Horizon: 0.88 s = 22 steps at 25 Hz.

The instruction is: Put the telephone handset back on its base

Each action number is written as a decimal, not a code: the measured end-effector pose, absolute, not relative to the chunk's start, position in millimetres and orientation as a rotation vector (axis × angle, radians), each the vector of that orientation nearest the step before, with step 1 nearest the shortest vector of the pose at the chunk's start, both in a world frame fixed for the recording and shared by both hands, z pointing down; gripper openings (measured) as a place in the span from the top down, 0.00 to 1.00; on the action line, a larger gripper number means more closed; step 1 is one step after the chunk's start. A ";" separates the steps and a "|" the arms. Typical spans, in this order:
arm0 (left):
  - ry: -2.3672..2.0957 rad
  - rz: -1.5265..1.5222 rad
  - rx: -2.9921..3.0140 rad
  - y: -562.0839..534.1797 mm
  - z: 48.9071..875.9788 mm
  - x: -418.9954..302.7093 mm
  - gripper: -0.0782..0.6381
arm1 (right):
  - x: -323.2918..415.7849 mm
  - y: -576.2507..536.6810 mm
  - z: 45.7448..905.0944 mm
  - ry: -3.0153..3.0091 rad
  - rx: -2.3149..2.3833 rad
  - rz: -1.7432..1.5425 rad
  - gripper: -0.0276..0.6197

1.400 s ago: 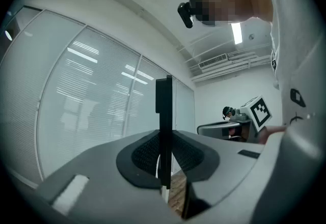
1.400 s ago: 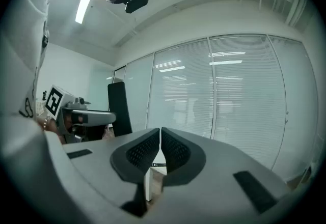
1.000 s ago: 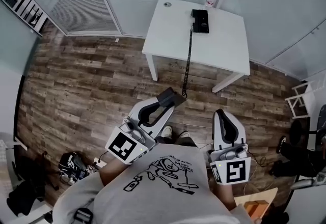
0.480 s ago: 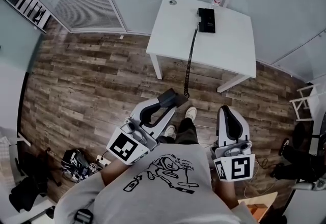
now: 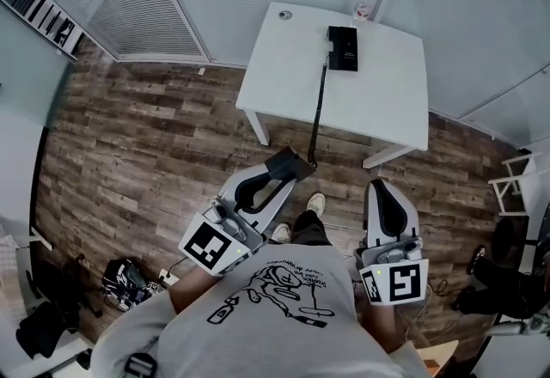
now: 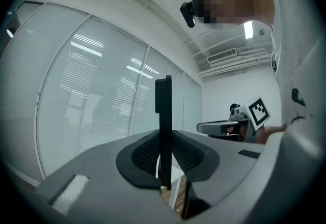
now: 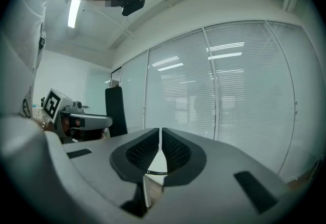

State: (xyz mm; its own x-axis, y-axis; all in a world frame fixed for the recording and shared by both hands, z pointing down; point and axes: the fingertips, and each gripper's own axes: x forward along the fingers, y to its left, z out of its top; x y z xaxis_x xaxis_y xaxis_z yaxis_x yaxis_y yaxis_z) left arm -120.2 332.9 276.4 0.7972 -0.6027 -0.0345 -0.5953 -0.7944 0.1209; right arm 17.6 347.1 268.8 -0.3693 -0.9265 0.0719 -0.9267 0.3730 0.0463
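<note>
A black telephone handset (image 5: 289,165) is clamped in my left gripper (image 5: 277,179), held over the wood floor in front of the table. In the left gripper view the handset (image 6: 163,126) stands edge-on between the shut pads (image 6: 144,155). Its coiled cord (image 5: 316,114) runs up to the black base (image 5: 342,48) at the far side of the white table (image 5: 284,76). My right gripper (image 5: 383,200) hangs shut and empty at the right, apart from the phone; its pads (image 7: 143,149) nearly meet, with nothing between them.
A small bottle (image 5: 363,7) and a round grommet (image 5: 284,15) are at the table's far edge. Blinds and glass walls lie behind the table. A dark bag (image 5: 123,283) lies on the floor at lower left, a white rack (image 5: 512,183) at right. The person's shoes (image 5: 314,204) are between the grippers.
The person's feet have shifted and the table's place in the head view has swung a little. Both grippers keep their pose, the handset still gripped in the left one.
</note>
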 end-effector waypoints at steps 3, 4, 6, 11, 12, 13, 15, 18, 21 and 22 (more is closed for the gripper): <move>-0.964 -0.097 2.893 306.6 275.8 -102.9 0.80 | 36.3 320.2 269.8 -2.537 1.708 0.005 0.94; -0.966 -0.091 2.890 298.6 275.6 -96.9 0.80 | 42.8 312.0 269.7 -2.540 1.709 0.007 0.94; -0.971 -0.081 2.888 283.6 275.0 -84.8 0.80 | 56.1 297.1 269.2 -2.543 1.712 0.011 0.94; -0.978 -0.060 2.896 247.1 270.5 -50.5 0.80 | 90.2 259.9 264.9 -2.553 1.708 0.007 0.94; -0.978 -0.057 2.895 240.1 269.8 -42.8 0.80 | 97.7 253.0 263.8 -2.555 1.706 0.004 0.94; -0.978 -0.054 2.898 234.2 269.1 -35.8 0.80 | 104.8 247.3 262.7 -2.557 1.705 0.000 0.94; -0.980 -0.050 2.909 225.8 266.9 -25.2 0.80 | 117.1 239.7 259.9 -2.555 1.707 -0.008 0.94; -0.996 -0.048 2.905 213.9 264.6 -10.5 0.80 | 135.4 230.2 258.0 -2.560 1.711 -0.011 0.94; -1.001 -0.033 2.909 203.4 267.0 7.5 0.80 | 156.9 223.2 259.9 -2.565 1.716 -0.005 0.94; -1.000 -0.030 2.914 200.7 268.3 12.8 0.80 | 163.9 221.5 261.1 -2.565 1.718 -0.002 0.94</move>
State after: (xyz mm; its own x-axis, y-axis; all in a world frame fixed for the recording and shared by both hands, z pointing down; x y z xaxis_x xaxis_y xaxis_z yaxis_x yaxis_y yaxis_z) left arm 12.8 200.7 268.3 0.7892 -0.6142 0.0015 -0.6130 -0.7875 0.0635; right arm 163.9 221.5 261.1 -0.3794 -0.9242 0.0445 -0.9241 0.3809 0.0312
